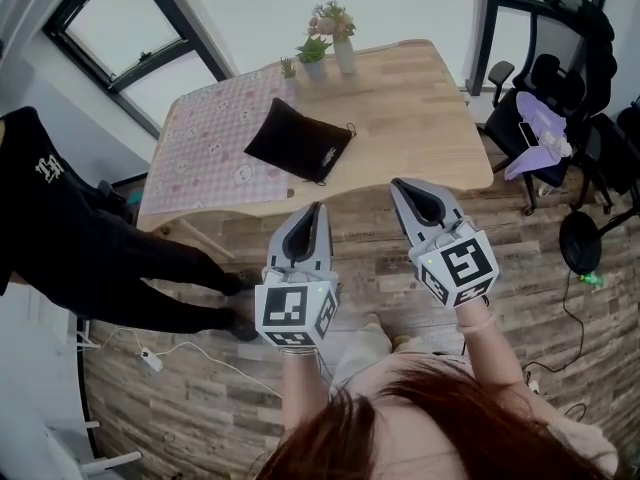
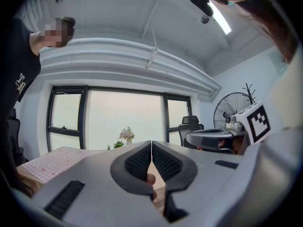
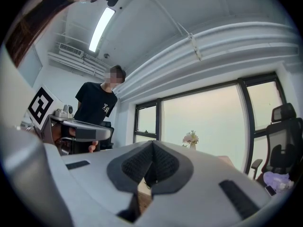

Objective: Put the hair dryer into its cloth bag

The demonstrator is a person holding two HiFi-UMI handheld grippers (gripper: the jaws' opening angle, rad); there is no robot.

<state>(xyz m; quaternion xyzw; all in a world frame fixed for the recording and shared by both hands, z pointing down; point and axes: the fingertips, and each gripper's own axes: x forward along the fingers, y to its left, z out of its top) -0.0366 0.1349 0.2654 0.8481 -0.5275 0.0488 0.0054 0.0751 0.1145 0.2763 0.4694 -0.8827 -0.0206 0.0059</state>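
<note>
A black cloth bag (image 1: 300, 140) lies flat on the wooden table (image 1: 420, 118), near its middle. Both grippers are held level over the floor, short of the table's near edge. My left gripper (image 1: 318, 207) (image 2: 151, 143) is shut, its jaws closed together with nothing between them. My right gripper (image 1: 397, 184) (image 3: 152, 143) is likewise shut and empty, to the right of the left one. A lilac and white object (image 1: 540, 133) lies on a chair at the far right; I cannot tell whether it is the hair dryer.
A pink patterned cloth (image 1: 205, 148) covers the table's left part. Small potted flowers (image 1: 335, 33) stand at its far edge. A person in black (image 1: 60, 228) stands at the left of the table. Office chairs (image 1: 560, 78) and a floor fan (image 1: 580, 243) crowd the right.
</note>
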